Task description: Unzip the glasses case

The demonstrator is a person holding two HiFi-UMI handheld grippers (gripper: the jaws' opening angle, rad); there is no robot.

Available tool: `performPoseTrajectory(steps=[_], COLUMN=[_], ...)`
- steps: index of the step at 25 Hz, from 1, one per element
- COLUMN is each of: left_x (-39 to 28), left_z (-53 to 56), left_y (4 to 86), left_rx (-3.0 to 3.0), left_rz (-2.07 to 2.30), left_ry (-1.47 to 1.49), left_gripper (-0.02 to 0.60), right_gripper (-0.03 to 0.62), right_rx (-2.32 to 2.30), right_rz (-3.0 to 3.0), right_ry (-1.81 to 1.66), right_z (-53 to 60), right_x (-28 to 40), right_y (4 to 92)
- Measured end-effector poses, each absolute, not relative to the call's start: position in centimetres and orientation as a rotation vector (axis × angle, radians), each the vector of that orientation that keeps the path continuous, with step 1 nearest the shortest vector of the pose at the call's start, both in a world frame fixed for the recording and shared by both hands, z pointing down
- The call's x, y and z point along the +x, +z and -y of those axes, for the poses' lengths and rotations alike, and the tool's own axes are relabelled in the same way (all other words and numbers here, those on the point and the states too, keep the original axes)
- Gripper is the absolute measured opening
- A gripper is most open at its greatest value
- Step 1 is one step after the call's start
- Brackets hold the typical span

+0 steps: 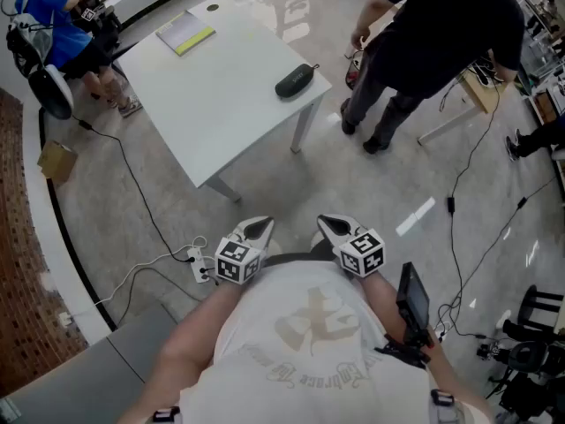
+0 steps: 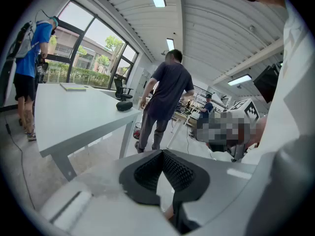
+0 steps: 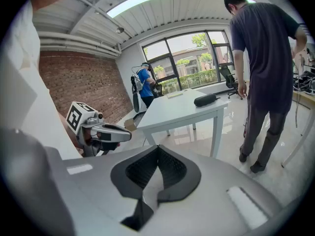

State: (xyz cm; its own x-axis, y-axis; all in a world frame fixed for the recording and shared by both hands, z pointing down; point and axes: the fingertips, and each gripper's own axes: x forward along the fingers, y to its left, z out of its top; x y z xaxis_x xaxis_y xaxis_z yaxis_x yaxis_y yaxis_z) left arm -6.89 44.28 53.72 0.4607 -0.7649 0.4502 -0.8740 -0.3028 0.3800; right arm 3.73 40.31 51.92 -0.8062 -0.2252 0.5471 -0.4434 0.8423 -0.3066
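A dark zipped glasses case (image 1: 296,79) lies near the right edge of the white table (image 1: 216,95). It also shows as a small dark case (image 2: 124,105) in the left gripper view, and the right gripper view catches this case (image 3: 205,100) too. My left gripper (image 1: 257,230) and right gripper (image 1: 332,227) are held side by side close to my chest, over the floor and well short of the table. The left gripper's (image 2: 162,154) jaws meet at the tip with nothing between them. On the right gripper (image 3: 157,149) the jaws are likewise together and empty.
A yellow-green notebook (image 1: 185,34) lies at the table's far side. One person in dark clothes (image 1: 433,25) stands just right of the table. Another in blue (image 1: 53,16) stands at the far left. A power strip (image 1: 196,263) and cables lie on the floor to my left.
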Motion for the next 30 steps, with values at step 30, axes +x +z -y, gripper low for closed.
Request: performPoseTrajectory(steps=[30], left_x=[-2.6], left_z=[-26.4], left_y=[51.9], left_rx=[2.204], left_rz=[1.265], left_ry=[0.419], left_gripper=[0.005], right_gripper=[0.009], right_rx=[0.425], right_rz=[2.573], right_ry=[0.736], right_z=[-20.3], right_x=[4.7], right_y=[52.3])
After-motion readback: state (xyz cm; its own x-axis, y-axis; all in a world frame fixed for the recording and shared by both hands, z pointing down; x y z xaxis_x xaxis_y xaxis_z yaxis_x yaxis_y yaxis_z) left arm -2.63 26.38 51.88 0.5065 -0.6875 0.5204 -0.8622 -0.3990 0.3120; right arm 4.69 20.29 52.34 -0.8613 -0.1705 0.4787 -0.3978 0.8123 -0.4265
